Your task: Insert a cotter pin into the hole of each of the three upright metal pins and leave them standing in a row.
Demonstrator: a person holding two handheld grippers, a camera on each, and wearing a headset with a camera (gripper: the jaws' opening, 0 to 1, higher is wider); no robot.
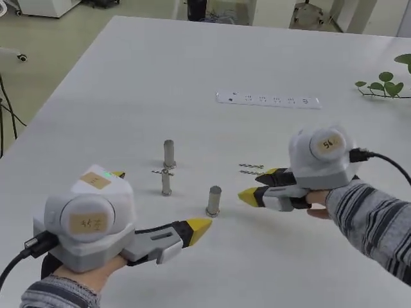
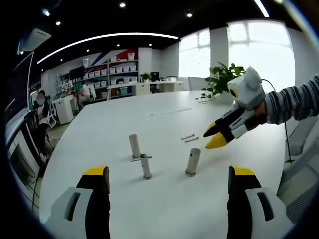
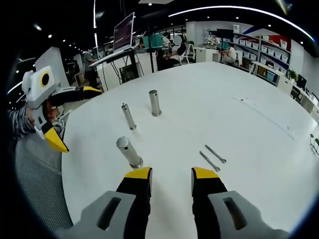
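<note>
Right gripper [image 3: 171, 174] parted, empty; I'd nip the nearer cotter pin [image 3: 209, 161] just ahead of it by one end; left gripper [image 2: 168, 172] gapes wide.

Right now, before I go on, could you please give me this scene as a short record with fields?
Left gripper: open, empty
Right gripper: open, empty
Table: white
Metal pins: three, upright, not in a straight line
Inserted cotter pin: seems to pass through the middle pin
Loose cotter pins: two, flat, near the right gripper
Power strip: far side
</note>
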